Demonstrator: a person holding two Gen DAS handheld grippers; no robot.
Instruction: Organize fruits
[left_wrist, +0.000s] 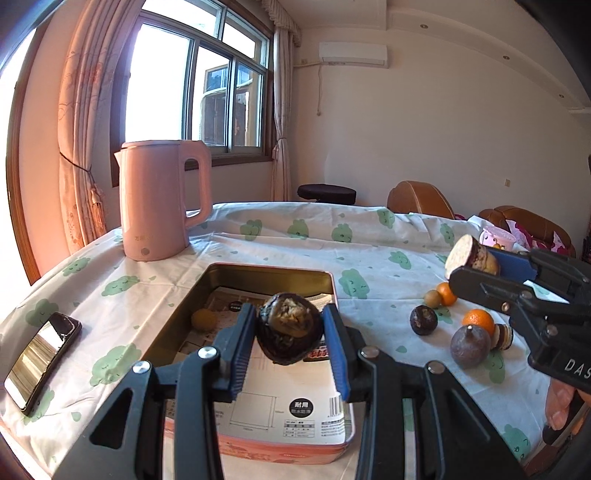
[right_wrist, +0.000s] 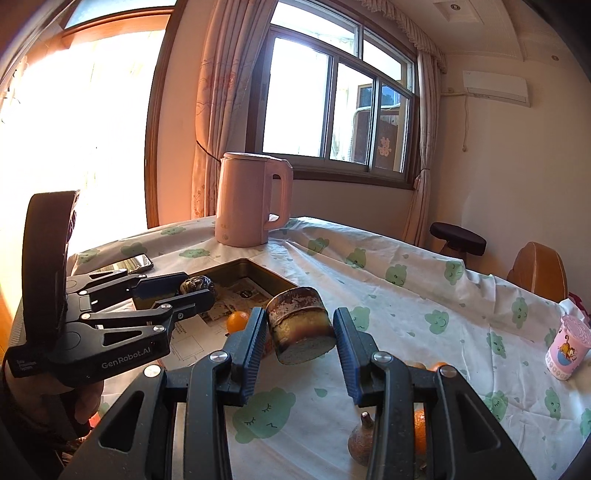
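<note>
Two fruits are held aloft over a table (left_wrist: 258, 240) draped in a cloth printed with green clouds. At far left a phone (left_wrist: 40, 360) is laid flat near the edge, with a pink kettle (left_wrist: 162, 199) stood behind it. Next, an open metal tin (left_wrist: 236, 280) is seen with a small orange fruit (left_wrist: 204, 320) resting inside on its printed paper lining. Above the tin, a dark, blotched round fruit (left_wrist: 288, 328) is gripped in the jaws of the left gripper (left_wrist: 290, 347). Further right, a cut fruit piece (right_wrist: 301, 325) with a pale flat face is clamped in the jaws of the right gripper (right_wrist: 299, 347), held above the cloth beside the tin. Loose fruits are left on the cloth below it: a dark round one (left_wrist: 423, 319), oranges (left_wrist: 478, 321) and a brownish pear-shaped fruit (left_wrist: 471, 346). At far right a pink printed cup (right_wrist: 567, 349) is stood alone.
</note>
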